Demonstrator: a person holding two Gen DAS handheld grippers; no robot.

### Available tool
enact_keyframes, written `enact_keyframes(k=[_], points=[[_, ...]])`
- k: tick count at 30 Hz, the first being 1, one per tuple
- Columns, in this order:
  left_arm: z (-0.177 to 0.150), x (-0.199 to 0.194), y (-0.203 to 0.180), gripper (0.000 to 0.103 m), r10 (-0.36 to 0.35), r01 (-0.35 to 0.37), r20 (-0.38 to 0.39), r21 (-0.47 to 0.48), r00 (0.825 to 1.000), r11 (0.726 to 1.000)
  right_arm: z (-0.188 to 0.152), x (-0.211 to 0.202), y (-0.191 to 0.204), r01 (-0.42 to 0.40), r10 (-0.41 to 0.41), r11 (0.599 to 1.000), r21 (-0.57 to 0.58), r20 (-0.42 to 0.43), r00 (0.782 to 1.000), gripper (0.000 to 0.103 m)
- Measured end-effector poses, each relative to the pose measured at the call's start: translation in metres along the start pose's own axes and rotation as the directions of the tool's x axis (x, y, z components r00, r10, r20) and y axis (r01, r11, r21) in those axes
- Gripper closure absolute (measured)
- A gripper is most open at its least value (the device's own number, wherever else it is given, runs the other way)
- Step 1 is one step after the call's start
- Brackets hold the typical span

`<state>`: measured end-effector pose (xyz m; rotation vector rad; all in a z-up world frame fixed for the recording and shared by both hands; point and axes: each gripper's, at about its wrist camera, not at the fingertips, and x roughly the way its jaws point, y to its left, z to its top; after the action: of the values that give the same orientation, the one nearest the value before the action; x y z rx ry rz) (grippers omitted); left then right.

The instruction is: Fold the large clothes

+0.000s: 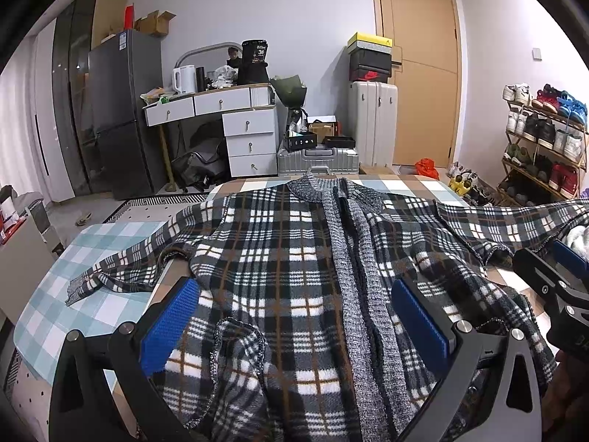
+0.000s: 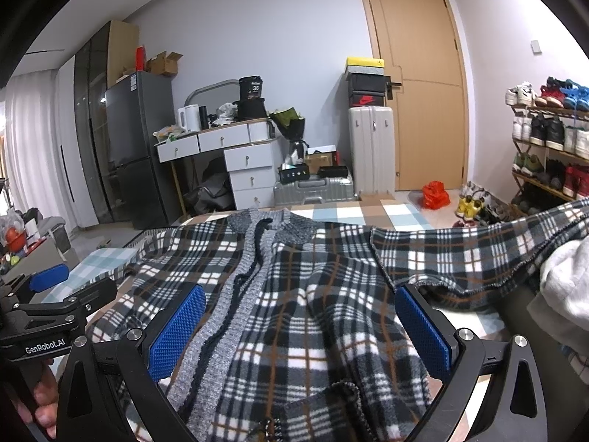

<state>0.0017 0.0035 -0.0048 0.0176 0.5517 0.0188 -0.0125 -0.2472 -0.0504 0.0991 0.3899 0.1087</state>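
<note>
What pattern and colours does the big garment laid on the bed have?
The cardigan is black, grey and white plaid with thin brown lines, with a grey knit front band; it shows best in the left wrist view.

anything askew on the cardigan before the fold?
Yes. The plaid cardigan lies rumpled: its left sleeve trails off the bed edge, and the hem nearest the open left gripper is bunched up.

Splayed left claw [image 1: 294, 316] above plaid cardigan [image 1: 279, 258]
</note>
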Motion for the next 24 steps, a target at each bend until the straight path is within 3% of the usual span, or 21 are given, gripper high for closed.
enact_keyframes(k=[24], points=[[-0.0026,0.0018,-0.003,0.001,0.002,-0.002,-0.009,0.005,1.0,1.0,-0.0017,0.0006,-0.0013,0.009,-0.009,1.0,-0.018,0.006,1.0,0.0]])
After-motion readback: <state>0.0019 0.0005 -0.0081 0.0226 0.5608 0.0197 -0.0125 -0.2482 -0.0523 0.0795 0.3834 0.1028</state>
